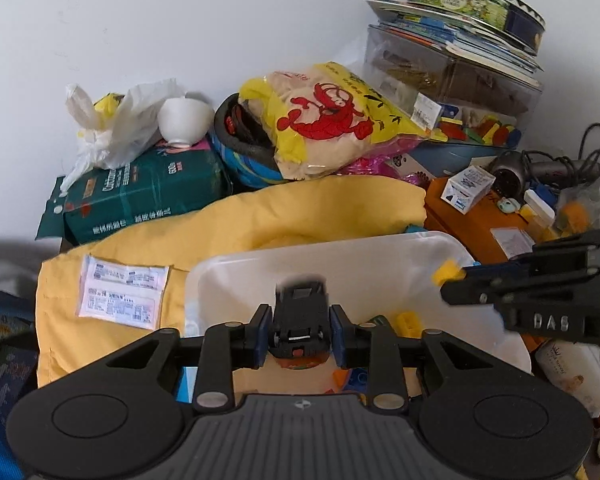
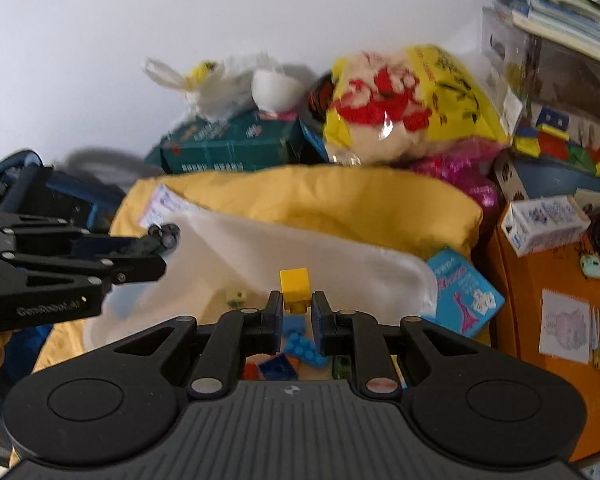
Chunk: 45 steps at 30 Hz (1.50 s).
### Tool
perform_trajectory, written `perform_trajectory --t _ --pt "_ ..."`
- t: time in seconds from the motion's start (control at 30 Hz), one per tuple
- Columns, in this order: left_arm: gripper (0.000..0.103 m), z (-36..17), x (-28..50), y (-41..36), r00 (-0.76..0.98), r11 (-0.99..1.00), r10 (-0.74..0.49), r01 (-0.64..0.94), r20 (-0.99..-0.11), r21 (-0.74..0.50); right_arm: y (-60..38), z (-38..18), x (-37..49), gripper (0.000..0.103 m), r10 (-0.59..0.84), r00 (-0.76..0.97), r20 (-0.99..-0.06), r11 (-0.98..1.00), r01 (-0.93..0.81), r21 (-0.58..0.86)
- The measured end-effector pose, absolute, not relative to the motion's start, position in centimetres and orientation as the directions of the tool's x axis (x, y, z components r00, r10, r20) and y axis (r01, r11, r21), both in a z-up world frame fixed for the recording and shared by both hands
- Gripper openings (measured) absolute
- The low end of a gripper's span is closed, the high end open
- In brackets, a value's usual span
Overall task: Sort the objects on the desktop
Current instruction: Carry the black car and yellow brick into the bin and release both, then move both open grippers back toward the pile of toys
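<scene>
Left tongs (image 1: 299, 334): gripping black toy car (image 1: 299, 316) | Right tongs (image 2: 297, 314): pinching yellow brick (image 2: 295, 286) | both over white tub (image 1: 380, 260)

Ahead of both grippers I see a plain white wall (image 1: 180, 20) closing off the back of the scene, evenly lit, with soft shadows where the clutter meets it. Up and to the right of them a clear plastic drawer unit (image 1: 452, 76) stands against that wall. I cannot make out any floor or window from either wrist view.
</scene>
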<state>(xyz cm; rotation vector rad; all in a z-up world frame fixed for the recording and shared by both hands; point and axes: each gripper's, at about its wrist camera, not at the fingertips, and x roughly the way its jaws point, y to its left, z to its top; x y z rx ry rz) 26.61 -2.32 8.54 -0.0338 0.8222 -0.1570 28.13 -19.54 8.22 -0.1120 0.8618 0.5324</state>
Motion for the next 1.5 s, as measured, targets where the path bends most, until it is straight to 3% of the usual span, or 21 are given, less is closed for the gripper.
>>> perform_trajectory --t 0.03,0.1,0.3,0.53,0.77,1.1,1.17,1.5 --pt "0.050 8.5 26.7 -2.1 0.660 0.987 -0.159 0.117 -0.735 -0.109 -19.4 8.0 28.1 0.035 0.391 0.526 -0.755 0.864 -0.492 0.104" --pt "0.051 8.2 26.4 -1.6 0.659 0.986 -0.165 0.112 -0.734 -0.122 -19.5 7.9 27.9 0.063 0.380 0.532 -0.757 0.864 -0.496 0.086" --pt "0.051 7.2 23.3 -0.3 0.679 0.980 -0.199 0.117 -0.706 -0.164 -20.3 7.5 26.3 0.061 0.414 0.537 -0.735 0.836 -0.544 0.073" --pt "0.051 5.0 14.5 -0.1 0.732 0.970 -0.244 0.185 -0.637 -0.159 -22.8 6.7 21.4 0.061 0.483 0.566 -0.669 0.819 -0.563 0.115" --pt "0.051 -1.5 9.1 -2.8 0.650 0.965 -0.259 0.207 -0.715 -0.161 -25.1 5.2 14.9 0.061 0.518 0.601 -0.608 0.810 -0.574 0.122" --pt "0.049 -8.0 11.5 -5.5 0.590 0.980 -0.181 0.179 -0.787 -0.091 -25.2 0.3 11.6 0.061 0.460 0.581 -0.672 0.835 -0.541 0.104" --pt "0.033 -8.1 11.6 -5.2 0.598 0.981 -0.177 0.175 -0.782 -0.089 -25.0 -0.1 11.5 0.061 0.458 0.577 -0.676 0.837 -0.536 0.110" --pt "0.033 -6.3 8.4 -2.3 0.627 0.983 -0.185 0.114 -0.757 -0.146 -22.2 -3.5 13.6 0.061 0.462 0.515 -0.722 0.837 -0.523 0.162"
